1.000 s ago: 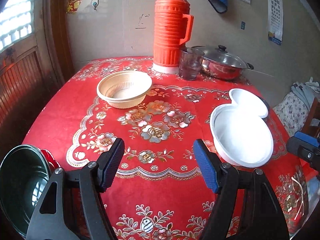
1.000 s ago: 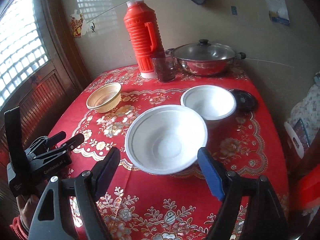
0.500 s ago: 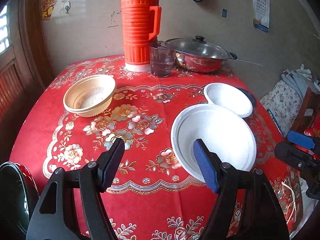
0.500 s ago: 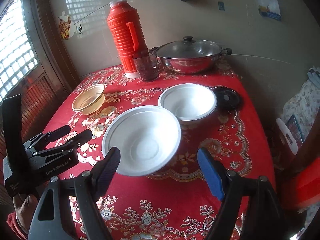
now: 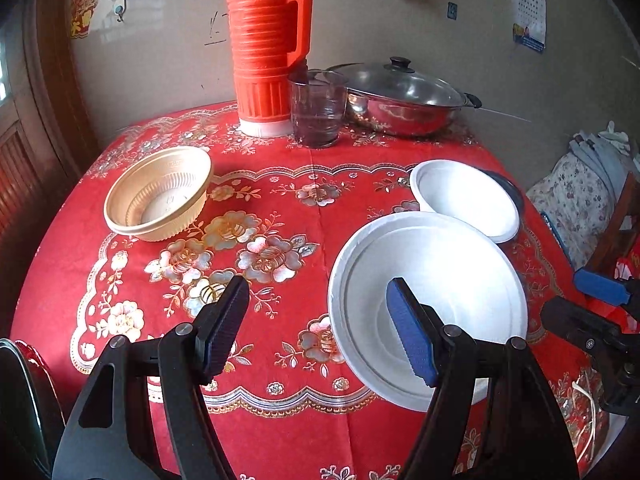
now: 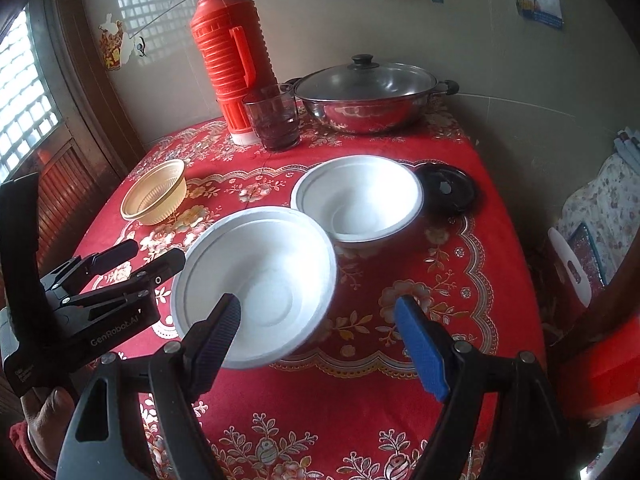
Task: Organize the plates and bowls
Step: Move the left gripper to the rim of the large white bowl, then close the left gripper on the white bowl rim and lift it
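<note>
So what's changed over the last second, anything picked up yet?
Nothing picked up. The left gripper swung right and closed in on the large white bowl; the right gripper moved in over it from the other side. Both are open as before. Both white bowls, tan bowl, thermos and pot stayed put.

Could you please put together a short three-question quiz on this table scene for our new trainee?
1. True or false: the left gripper is shut on the large white bowl.
2. Which stands directly in front of the red thermos: A) beige bowl B) glass tumbler C) lidded steel pot?
3. Fill in: the black lid lies beside the ____ white bowl.

Key: 1 false; 2 B; 3 small.
</note>
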Demonstrator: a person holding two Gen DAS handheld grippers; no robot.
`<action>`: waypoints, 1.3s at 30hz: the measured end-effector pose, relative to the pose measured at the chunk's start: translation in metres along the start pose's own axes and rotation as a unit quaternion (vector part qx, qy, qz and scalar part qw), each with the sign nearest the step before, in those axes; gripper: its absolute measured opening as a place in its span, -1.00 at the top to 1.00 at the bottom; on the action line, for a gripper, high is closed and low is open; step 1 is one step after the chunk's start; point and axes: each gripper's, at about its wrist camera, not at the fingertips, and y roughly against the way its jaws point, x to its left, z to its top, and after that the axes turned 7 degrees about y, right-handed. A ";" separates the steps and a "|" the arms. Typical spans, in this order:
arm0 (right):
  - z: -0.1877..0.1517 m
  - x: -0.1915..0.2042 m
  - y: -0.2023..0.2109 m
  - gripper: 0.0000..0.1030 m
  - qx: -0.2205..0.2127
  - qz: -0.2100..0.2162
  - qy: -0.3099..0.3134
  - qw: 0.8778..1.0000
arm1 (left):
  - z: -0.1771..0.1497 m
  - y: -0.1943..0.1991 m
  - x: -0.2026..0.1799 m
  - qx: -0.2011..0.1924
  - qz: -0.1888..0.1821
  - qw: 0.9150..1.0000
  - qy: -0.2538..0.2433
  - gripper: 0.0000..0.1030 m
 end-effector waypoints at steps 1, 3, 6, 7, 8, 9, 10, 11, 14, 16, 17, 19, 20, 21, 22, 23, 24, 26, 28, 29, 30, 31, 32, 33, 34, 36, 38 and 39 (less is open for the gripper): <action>0.000 -0.001 -0.003 -0.55 0.003 0.002 -0.001 1.000 | 0.001 -0.002 0.001 0.002 0.001 1.000 0.001 -0.40; 0.001 -0.002 -0.007 -0.55 0.008 0.003 -0.001 1.000 | 0.002 -0.006 0.001 0.004 0.002 1.000 0.002 -0.40; 0.001 -0.002 -0.014 -0.55 0.016 0.008 -0.003 1.000 | 0.003 -0.013 0.000 0.011 0.002 1.000 0.001 -0.40; 0.001 -0.003 -0.017 -0.55 0.020 0.011 -0.004 1.000 | 0.004 -0.015 0.000 0.014 0.002 1.000 0.000 -0.40; 0.002 -0.003 -0.020 -0.55 0.023 0.015 -0.005 1.000 | 0.004 -0.017 -0.001 0.016 0.002 1.000 -0.001 -0.40; 0.002 -0.003 -0.022 -0.55 0.025 0.019 -0.006 1.000 | 0.004 -0.019 -0.002 0.017 0.002 1.000 -0.002 -0.40; 0.003 -0.003 -0.024 -0.55 0.027 0.022 -0.005 0.999 | 0.004 -0.021 -0.003 0.018 0.001 1.000 -0.003 -0.40; 0.004 -0.002 -0.025 -0.55 0.029 0.022 -0.003 0.999 | 0.005 -0.022 -0.004 0.019 0.001 1.000 -0.005 -0.40; 0.007 0.000 -0.031 -0.55 0.034 0.019 0.004 0.999 | 0.006 -0.028 -0.006 0.024 0.000 1.000 -0.006 -0.40; 0.009 0.000 -0.036 -0.55 0.041 0.018 0.008 0.999 | 0.007 -0.033 -0.005 0.031 0.000 1.000 -0.004 -0.40; 0.009 0.000 -0.038 -0.55 0.043 0.017 0.009 0.999 | 0.007 -0.035 -0.004 0.034 -0.001 0.999 -0.003 -0.40; 0.010 -0.001 -0.043 -0.55 0.047 0.019 0.009 0.999 | 0.007 -0.038 -0.005 0.038 -0.001 0.999 -0.003 -0.40; 0.010 -0.001 -0.045 -0.54 0.050 0.020 0.009 0.999 | 0.007 -0.040 -0.005 0.040 0.000 0.999 -0.004 -0.40; 0.010 -0.001 -0.048 -0.54 0.052 0.021 0.010 0.998 | 0.007 -0.041 -0.005 0.041 -0.001 0.999 -0.004 -0.40; 0.010 -0.001 -0.050 -0.54 0.054 0.021 0.010 0.998 | 0.007 -0.042 -0.005 0.042 -0.001 0.999 -0.004 -0.40; 0.010 -0.001 -0.052 -0.54 0.056 0.021 0.011 0.998 | 0.007 -0.044 -0.005 0.043 -0.001 0.999 -0.005 -0.40; 0.010 -0.001 -0.054 -0.53 0.057 0.022 0.014 0.998 | 0.007 -0.045 -0.005 0.044 -0.001 0.999 -0.005 -0.40; 0.010 0.001 -0.056 -0.32 0.054 0.026 0.021 0.998 | 0.006 -0.048 -0.006 0.048 -0.002 0.999 -0.007 -0.40; 0.010 0.002 -0.061 -0.10 0.057 0.027 0.026 0.998 | 0.005 -0.052 -0.008 0.054 -0.001 0.998 -0.013 -0.40; 0.010 0.002 -0.063 -0.06 0.059 0.027 0.027 0.998 | 0.005 -0.054 -0.009 0.057 -0.001 0.998 -0.016 -0.40; 0.010 0.003 -0.065 0.03 0.060 0.027 0.027 0.997 | 0.004 -0.057 -0.010 0.063 -0.005 0.998 -0.016 -0.39; 0.010 0.003 -0.067 0.10 0.061 0.026 0.028 0.997 | 0.003 -0.058 -0.010 0.067 -0.009 0.998 -0.016 -0.36; 0.010 0.002 -0.069 0.14 0.062 0.026 0.028 0.997 | 0.003 -0.059 -0.010 0.071 -0.011 0.997 -0.017 -0.24; 0.009 0.002 -0.069 0.17 0.061 0.026 0.028 0.997 | 0.002 -0.060 -0.011 0.074 -0.009 0.997 -0.020 -0.13; 0.009 0.002 -0.069 0.21 0.060 0.027 0.026 0.997 | 0.002 -0.060 -0.012 0.074 -0.008 0.997 -0.022 -0.09; 0.009 0.001 -0.068 0.30 0.057 0.029 0.026 0.998 | 0.001 -0.060 -0.012 0.074 -0.008 0.997 -0.023 0.00; 0.009 0.002 -0.066 0.36 0.053 0.032 0.026 0.998 | 0.001 -0.061 -0.012 0.078 -0.012 0.997 -0.022 0.00; 0.009 0.002 -0.066 0.38 0.052 0.033 0.026 0.998 | 0.000 -0.061 -0.012 0.081 -0.014 0.996 -0.022 0.02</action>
